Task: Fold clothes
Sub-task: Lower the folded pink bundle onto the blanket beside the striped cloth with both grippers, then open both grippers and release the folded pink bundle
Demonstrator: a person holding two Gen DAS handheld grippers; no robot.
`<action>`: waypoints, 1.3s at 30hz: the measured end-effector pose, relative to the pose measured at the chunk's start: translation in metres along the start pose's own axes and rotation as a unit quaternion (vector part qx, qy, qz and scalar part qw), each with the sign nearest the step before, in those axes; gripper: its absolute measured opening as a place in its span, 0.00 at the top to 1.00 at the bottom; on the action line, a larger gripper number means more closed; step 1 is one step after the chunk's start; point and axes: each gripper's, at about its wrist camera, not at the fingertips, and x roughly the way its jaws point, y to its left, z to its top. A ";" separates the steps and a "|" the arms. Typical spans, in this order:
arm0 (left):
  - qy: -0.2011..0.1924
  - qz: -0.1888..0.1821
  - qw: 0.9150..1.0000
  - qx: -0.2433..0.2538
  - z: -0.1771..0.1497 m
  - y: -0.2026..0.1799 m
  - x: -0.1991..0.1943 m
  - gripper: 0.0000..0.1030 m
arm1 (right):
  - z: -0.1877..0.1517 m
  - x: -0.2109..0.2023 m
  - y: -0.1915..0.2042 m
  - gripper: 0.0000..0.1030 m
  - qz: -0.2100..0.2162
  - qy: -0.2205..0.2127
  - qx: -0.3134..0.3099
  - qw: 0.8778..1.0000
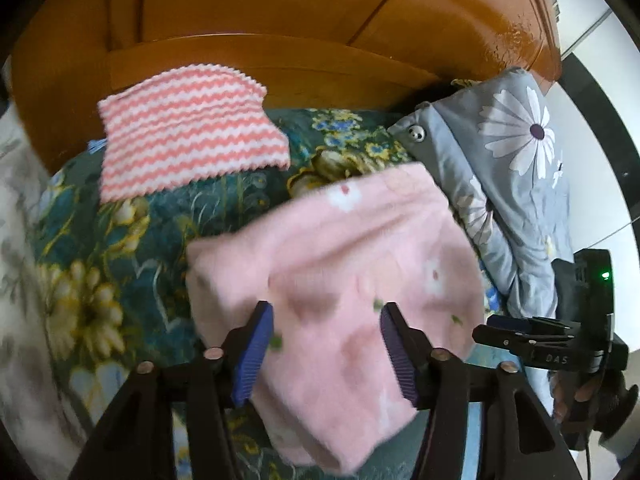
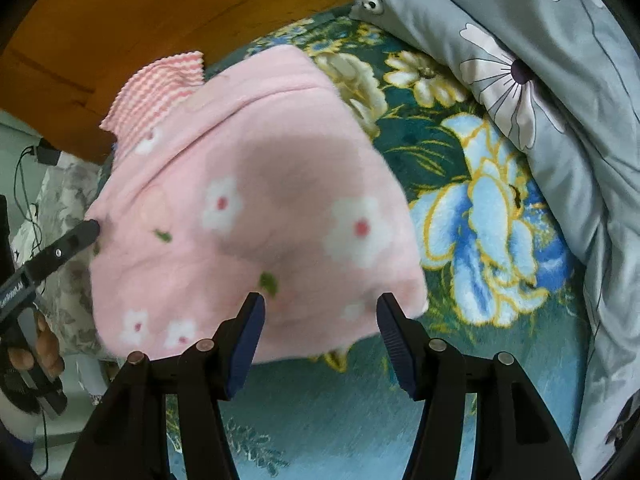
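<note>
Pink fleece cloth (image 1: 340, 280) with white flowers lies folded in a soft, blurred heap on the bed, on a teal blanket (image 1: 120, 240) printed with yellow and blue blooms. We see it from both wrist views, filling the middle of each.

In the left wrist view our left tongs (image 1: 326, 354) are spread, the two blue ribbed pads standing apart with the pink cloth showing between and beyond them; neither pad presses on the fabric as far as we can make out. In the right wrist view our right tongs (image 2: 320, 346) are spread as well, their pads apart over the near edge of the same cloth (image 2: 248, 208), with nothing pinched.

Beyond the pink cloth, toward the far left, a coral-and-white zigzag striped cloth (image 1: 188, 136) lies folded flat against the wooden headboard (image 1: 280, 20). To the right, a grey quilt (image 1: 516, 152) with large white daisies is bunched along the edge of the bed.

We can see the right tongs from the left wrist view at the right edge (image 1: 516, 330), held by a hand (image 1: 576, 400), and one left finger tip reaching toward the cloth's left edge in the right wrist view (image 2: 86, 232), with a hand (image 2: 36, 352) gripping its handle.
</note>
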 end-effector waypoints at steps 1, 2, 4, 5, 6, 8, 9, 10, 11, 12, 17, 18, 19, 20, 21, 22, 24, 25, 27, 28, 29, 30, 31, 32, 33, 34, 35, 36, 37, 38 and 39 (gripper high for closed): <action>-0.002 0.007 1.000 0.002 -0.008 -0.004 -0.003 0.36 | -0.004 -0.001 0.001 0.42 0.001 -0.001 -0.001 1.000; -0.002 0.013 1.000 0.003 -0.016 -0.007 -0.005 0.33 | -0.009 -0.001 0.002 0.42 0.002 -0.001 -0.002 1.000; 0.001 0.027 1.000 0.004 -0.031 -0.011 -0.007 0.29 | -0.024 0.003 0.007 0.42 0.004 0.001 -0.001 1.000; 0.003 0.034 0.999 0.004 -0.038 -0.013 -0.007 0.26 | -0.031 0.005 0.009 0.42 0.004 0.002 0.000 1.000; 0.006 0.042 0.999 0.003 -0.046 -0.015 -0.007 0.24 | -0.037 0.007 0.010 0.42 0.004 0.003 0.001 1.000; 0.013 0.057 0.998 0.003 -0.060 -0.018 -0.005 0.19 | -0.050 0.012 0.013 0.42 0.002 0.003 0.002 1.000; 0.014 0.065 0.998 0.005 -0.067 -0.020 -0.004 0.18 | -0.056 0.013 0.014 0.42 0.000 0.003 0.002 1.000; 0.014 0.075 0.997 0.006 -0.074 -0.022 -0.003 0.16 | -0.061 0.014 0.015 0.42 -0.003 0.000 0.002 1.000; 0.012 0.082 0.997 0.005 -0.080 -0.024 -0.002 0.13 | -0.066 0.015 0.016 0.42 -0.006 -0.003 0.001 1.000; 0.008 0.087 0.996 0.003 -0.086 -0.025 -0.001 0.11 | -0.072 0.015 0.016 0.42 -0.008 -0.006 0.001 1.000; -0.022 0.107 0.994 -0.005 -0.111 -0.032 0.004 0.00 | -0.093 0.017 0.016 0.31 -0.022 -0.035 0.002 0.999; -0.028 0.114 0.993 -0.007 -0.116 -0.033 0.006 0.00 | -0.098 0.018 0.014 0.31 -0.027 -0.043 0.001 0.999; -0.038 0.122 0.992 -0.009 -0.122 -0.034 0.009 0.00 | -0.100 0.020 0.013 0.31 -0.031 -0.050 0.000 0.998; -0.048 0.129 0.990 -0.010 -0.128 -0.034 0.012 0.00 | -0.103 0.022 0.010 0.30 -0.037 -0.057 -0.002 0.998; -0.059 0.137 0.989 -0.011 -0.134 -0.035 0.015 0.00 | -0.108 0.025 0.007 0.30 -0.047 -0.067 -0.004 0.997; -0.069 0.146 0.987 -0.012 -0.140 -0.034 0.019 0.00 | -0.112 0.028 0.005 0.30 -0.052 -0.077 -0.006 0.996; -0.090 0.161 0.983 -0.010 -0.151 -0.033 0.026 0.00 | -0.119 0.033 0.001 0.30 -0.067 -0.103 -0.012 0.992; -0.100 0.168 0.981 -0.009 -0.156 -0.033 0.030 0.00 | -0.123 0.036 0.001 0.29 -0.079 -0.118 -0.022 0.990; -0.108 0.177 0.978 -0.007 -0.163 -0.030 0.040 0.00 | -0.130 0.042 0.000 0.27 -0.092 -0.138 -0.038 0.985; -0.109 0.180 0.977 -0.008 -0.167 -0.028 0.045 0.00 | -0.133 0.046 -0.001 0.27 -0.095 -0.146 -0.045 0.984; -0.108 0.181 0.977 -0.009 -0.171 -0.027 0.050 0.00 | -0.136 0.049 -0.002 0.27 -0.099 -0.153 -0.052 0.982; -0.108 0.183 0.977 -0.010 -0.175 -0.026 0.054 0.00 | -0.138 0.054 -0.003 0.27 -0.102 -0.157 -0.057 0.981; -0.109 0.185 0.977 -0.012 -0.178 -0.024 0.058 0.00 | -0.140 0.058 -0.003 0.27 -0.106 -0.161 -0.063 0.979; -0.112 0.188 0.976 -0.011 -0.181 -0.023 0.060 0.00 | -0.142 0.061 -0.002 0.27 -0.110 -0.165 -0.070 0.978; -0.118 0.191 0.974 -0.007 -0.183 -0.023 0.061 0.00 | -0.144 0.064 -0.001 0.27 -0.111 -0.174 -0.074 0.976; -0.126 0.196 0.972 0.000 -0.185 -0.024 0.062 0.00 | -0.146 0.065 0.000 0.27 -0.113 -0.183 -0.078 0.973; -0.128 0.200 0.971 0.003 -0.186 -0.025 0.063 0.00 | -0.148 0.065 0.000 0.27 -0.113 -0.193 -0.080 0.972; -0.129 0.205 0.970 0.008 -0.187 -0.026 0.065 0.00 | -0.148 0.066 0.000 0.27 -0.113 -0.200 -0.080 0.970; -0.127 0.214 0.968 0.014 -0.187 -0.028 0.069 0.00 | -0.148 0.067 -0.001 0.27 -0.112 -0.204 -0.081 0.969; -0.126 0.222 0.967 0.020 -0.188 -0.029 0.072 0.00 | -0.148 0.067 -0.001 0.26 -0.112 -0.209 -0.081 0.968; -0.126 0.228 0.965 0.024 -0.189 -0.030 0.074 0.00 | -0.148 0.069 -0.002 0.18 -0.112 -0.215 -0.081 0.967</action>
